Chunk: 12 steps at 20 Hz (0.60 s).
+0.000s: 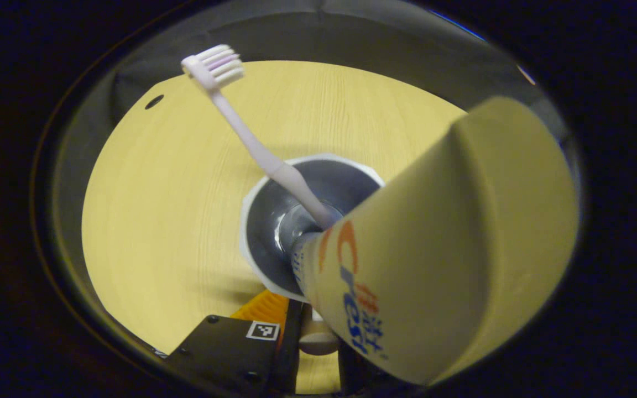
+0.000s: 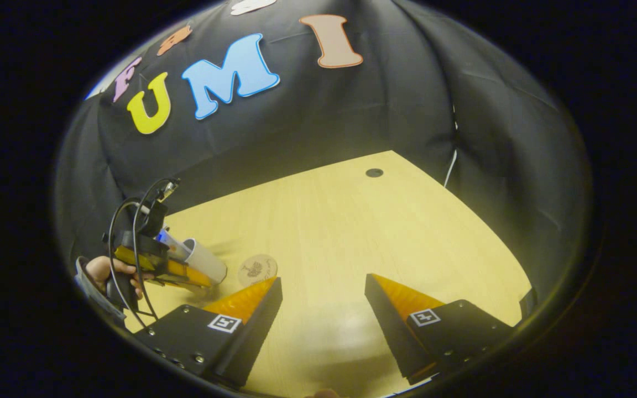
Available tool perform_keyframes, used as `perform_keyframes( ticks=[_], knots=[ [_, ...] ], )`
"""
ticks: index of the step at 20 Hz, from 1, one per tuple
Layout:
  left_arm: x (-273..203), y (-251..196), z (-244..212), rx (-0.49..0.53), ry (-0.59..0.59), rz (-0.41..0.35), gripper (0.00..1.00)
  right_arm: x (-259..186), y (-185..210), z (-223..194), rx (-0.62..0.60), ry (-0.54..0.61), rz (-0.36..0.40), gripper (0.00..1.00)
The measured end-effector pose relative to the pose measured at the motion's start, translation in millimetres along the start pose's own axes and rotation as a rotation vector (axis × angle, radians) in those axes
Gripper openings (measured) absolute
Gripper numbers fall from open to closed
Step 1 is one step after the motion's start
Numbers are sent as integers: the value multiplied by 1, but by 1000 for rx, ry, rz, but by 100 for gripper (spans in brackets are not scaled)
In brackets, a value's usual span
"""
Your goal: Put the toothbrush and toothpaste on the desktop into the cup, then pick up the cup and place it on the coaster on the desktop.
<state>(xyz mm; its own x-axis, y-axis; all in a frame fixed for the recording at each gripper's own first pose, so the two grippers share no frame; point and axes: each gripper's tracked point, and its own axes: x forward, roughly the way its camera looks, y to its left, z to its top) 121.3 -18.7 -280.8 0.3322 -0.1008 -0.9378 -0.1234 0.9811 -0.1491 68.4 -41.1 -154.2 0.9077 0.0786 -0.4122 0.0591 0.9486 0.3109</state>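
The left gripper view looks down into a white cup [image 1: 274, 221] with a grey inside. A pale toothbrush [image 1: 252, 143] stands in it, bristles up, beside a cream toothpaste tube [image 1: 434, 249] that hides one finger. My left gripper [image 1: 303, 318] is shut on the cup's near wall. In the right gripper view a hand [image 2: 103, 271] holds that gripper [image 2: 199, 276] with the cup [image 2: 205, 258] tilted just above the table, left of the round coaster [image 2: 257, 269]. My right gripper [image 2: 323, 279] stands open over bare wood, holding nothing.
The light wooden table [image 2: 351, 232] has a cable hole [image 2: 374, 172] near its far edge, also seen as a hole [image 1: 154, 101] in the left gripper view. Black cloth walls close in behind and to the right.
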Motion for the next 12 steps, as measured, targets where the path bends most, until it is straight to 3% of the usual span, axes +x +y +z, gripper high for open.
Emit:
perform_keyframes(
  ticks=[12],
  knots=[
    [-31, -51, -3, 155, -32, -72, 36, -9, 1, 4, -12, -14, 10, 95]
  ],
)
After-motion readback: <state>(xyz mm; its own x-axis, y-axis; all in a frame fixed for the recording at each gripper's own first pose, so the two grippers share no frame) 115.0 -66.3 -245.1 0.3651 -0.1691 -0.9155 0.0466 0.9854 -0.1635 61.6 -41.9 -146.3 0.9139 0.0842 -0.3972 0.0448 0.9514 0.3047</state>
